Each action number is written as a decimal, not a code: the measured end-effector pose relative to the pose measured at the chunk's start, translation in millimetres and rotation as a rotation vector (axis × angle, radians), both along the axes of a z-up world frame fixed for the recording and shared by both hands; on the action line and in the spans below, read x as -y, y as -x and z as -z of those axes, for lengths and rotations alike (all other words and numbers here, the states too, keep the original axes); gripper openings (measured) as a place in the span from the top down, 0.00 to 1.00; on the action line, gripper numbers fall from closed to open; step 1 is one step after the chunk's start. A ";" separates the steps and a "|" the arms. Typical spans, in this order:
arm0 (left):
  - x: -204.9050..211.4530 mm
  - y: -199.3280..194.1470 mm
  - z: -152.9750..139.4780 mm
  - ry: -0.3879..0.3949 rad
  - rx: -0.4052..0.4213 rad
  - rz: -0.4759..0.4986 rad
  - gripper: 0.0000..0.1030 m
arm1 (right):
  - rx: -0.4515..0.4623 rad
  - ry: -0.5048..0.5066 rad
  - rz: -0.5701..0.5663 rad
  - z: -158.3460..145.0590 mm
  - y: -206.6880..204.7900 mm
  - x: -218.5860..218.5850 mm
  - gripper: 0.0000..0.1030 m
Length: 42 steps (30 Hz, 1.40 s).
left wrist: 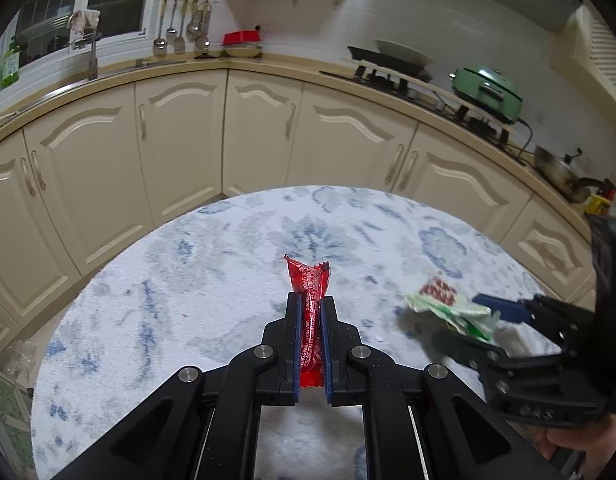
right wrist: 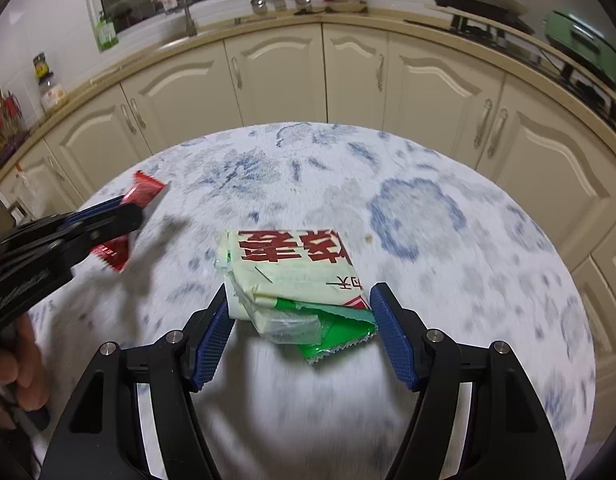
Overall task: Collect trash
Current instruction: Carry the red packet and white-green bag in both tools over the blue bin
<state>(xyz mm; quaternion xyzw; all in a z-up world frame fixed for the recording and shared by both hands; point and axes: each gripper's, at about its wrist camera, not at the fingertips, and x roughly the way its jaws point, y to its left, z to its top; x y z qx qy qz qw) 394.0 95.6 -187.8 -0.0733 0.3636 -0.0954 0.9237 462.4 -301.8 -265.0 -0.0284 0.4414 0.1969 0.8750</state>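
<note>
Both tongs are busy over the round table [right wrist: 447, 184] with its blue-flowered cloth: the left gripper [left wrist: 311, 312] is pressed together on a red wrapper [left wrist: 309, 280], while the right gripper [right wrist: 300, 320] stands spread around a cream-and-green packet [right wrist: 292, 272] lying near the middle of the table. I can't tell whether its pads touch the packet yet. From where I stand, that packet looks floppy and flat, so the fingers could crumple it, push it along the cloth, or snag the cloth itself. Only a narrow strip of the red wrapper is pinched, so it might slip out.
</note>
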 end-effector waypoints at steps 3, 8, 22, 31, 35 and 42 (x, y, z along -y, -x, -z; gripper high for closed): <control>8.7 9.3 -6.1 0.004 0.014 0.016 0.96 | 0.019 -0.017 0.022 -9.0 20.2 13.0 0.33; 27.7 27.8 -13.5 0.001 0.026 0.054 0.95 | -0.015 -0.046 0.052 -9.7 46.4 33.7 0.32; 38.1 60.7 -17.9 -0.027 0.015 0.070 0.95 | -0.010 0.066 0.034 8.6 53.5 14.5 0.24; 41.8 74.1 -21.9 -0.032 0.017 0.082 0.95 | -0.014 0.005 0.019 3.6 76.8 21.3 0.33; 50.7 85.8 -29.6 -0.036 0.031 0.101 0.95 | 0.004 -0.032 0.047 -4.9 94.0 33.5 0.34; 78.0 116.2 -49.4 -0.038 0.077 0.152 0.95 | 0.074 -0.072 0.103 -35.5 125.1 62.9 0.34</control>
